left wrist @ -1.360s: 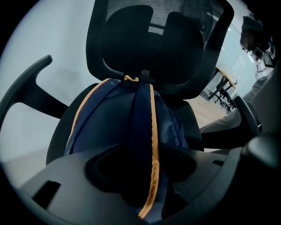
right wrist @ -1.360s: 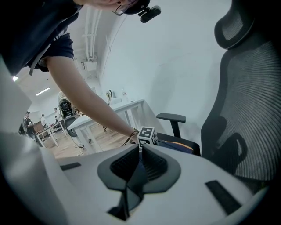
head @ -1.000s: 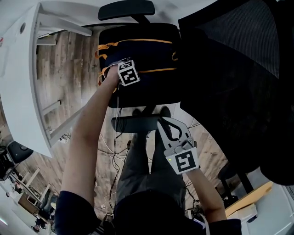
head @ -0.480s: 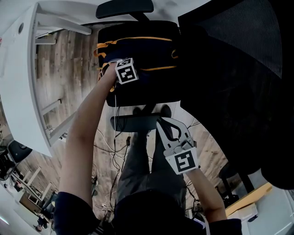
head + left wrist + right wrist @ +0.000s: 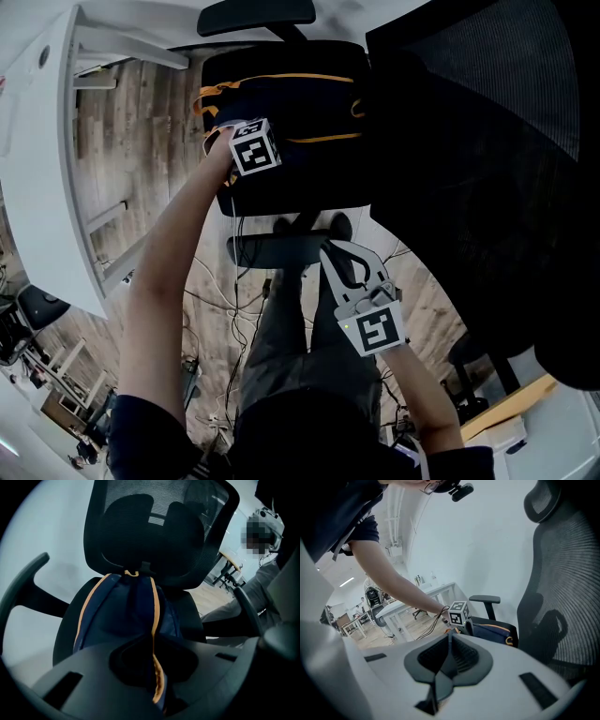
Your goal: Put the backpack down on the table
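L gripper (image 5: pixel 155 686), jaws just closing tight, pinches backpack's (image 5: pixel 281 105) orange-trimmed edge on the chair (image 5: pixel 309 197) seat, prob. to lift it off. R gripper (image 5: pixel 440 667) is shut, empty, idle before chair.

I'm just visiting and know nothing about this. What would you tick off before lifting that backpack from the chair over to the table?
1. Grip made: ok. The left hand-held gripper has just been closing its jaws, and they now pinch the orange-edged strap of the backpack.
2. Grip strong enough for the whole load: cannot tell.
3. Backpack clear of the chair: not ok. It lies on the seat.
4. Right hand-held gripper free to help: ok. It is shut, empty and held low, away from the chair.
5. Landing spot on the white table: cannot tell. Only part of it shows.
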Demonstrator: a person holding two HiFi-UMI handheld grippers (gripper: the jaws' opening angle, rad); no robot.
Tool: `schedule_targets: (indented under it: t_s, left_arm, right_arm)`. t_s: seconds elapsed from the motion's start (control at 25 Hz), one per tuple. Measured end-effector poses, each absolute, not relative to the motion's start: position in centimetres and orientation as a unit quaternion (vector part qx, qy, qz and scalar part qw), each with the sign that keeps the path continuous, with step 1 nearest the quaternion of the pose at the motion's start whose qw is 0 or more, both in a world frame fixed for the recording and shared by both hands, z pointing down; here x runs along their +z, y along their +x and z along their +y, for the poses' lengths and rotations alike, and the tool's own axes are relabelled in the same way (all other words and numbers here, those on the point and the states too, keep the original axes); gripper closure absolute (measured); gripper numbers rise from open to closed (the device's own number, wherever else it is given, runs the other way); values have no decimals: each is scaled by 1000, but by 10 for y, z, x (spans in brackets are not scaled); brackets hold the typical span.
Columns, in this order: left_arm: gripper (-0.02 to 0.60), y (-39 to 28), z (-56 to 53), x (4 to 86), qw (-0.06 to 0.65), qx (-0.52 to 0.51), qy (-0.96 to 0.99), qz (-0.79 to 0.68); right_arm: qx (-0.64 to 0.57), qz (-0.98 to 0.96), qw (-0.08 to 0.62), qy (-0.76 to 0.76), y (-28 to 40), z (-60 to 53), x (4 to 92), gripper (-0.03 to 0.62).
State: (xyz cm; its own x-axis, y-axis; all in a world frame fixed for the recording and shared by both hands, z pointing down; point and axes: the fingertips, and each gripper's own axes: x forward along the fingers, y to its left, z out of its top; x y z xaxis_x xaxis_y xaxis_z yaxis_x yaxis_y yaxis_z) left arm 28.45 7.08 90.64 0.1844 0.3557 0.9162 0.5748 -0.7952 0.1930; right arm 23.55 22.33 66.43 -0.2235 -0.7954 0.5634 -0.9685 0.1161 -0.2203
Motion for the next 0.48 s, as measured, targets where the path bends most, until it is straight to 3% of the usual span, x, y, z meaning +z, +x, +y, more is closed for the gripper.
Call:
schedule_targets:
  t_s: [0.48]
  left_arm:
    - [538,278,71,870,148,-559,-765,-282]
  right_arm:
    - [279,-731,152,604,237,225,657,569]
